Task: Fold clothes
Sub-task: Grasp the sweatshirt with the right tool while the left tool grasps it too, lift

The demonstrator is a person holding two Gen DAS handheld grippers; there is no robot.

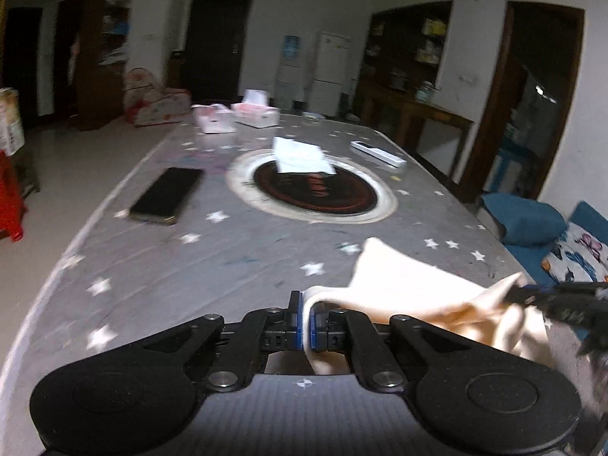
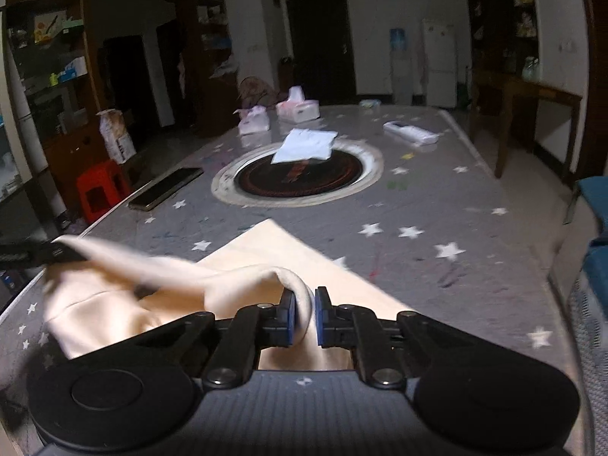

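Note:
A cream-coloured garment point(image 1: 410, 288) lies partly on the grey star-patterned table point(image 1: 197, 266), near its front edge. My left gripper point(image 1: 306, 319) is shut on one edge of the cloth, which is pinched between the blue pads. My right gripper point(image 2: 304, 315) is shut on another edge of the same garment point(image 2: 266, 250), a fold of cloth bulging out above its pads. Between the two grippers the cloth is lifted and stretched. The right gripper shows at the right edge of the left wrist view point(image 1: 562, 300), blurred. The left gripper shows at the left edge of the right wrist view point(image 2: 41, 254).
On the table lie a black phone point(image 1: 167, 195), a dark round inset with a pale rim point(image 1: 311, 190), a folded white cloth point(image 1: 302, 155), tissue boxes point(image 1: 254, 112) and a white remote point(image 1: 378, 154). A red stool point(image 2: 100, 186) stands left, a blue sofa point(image 1: 539, 235) right.

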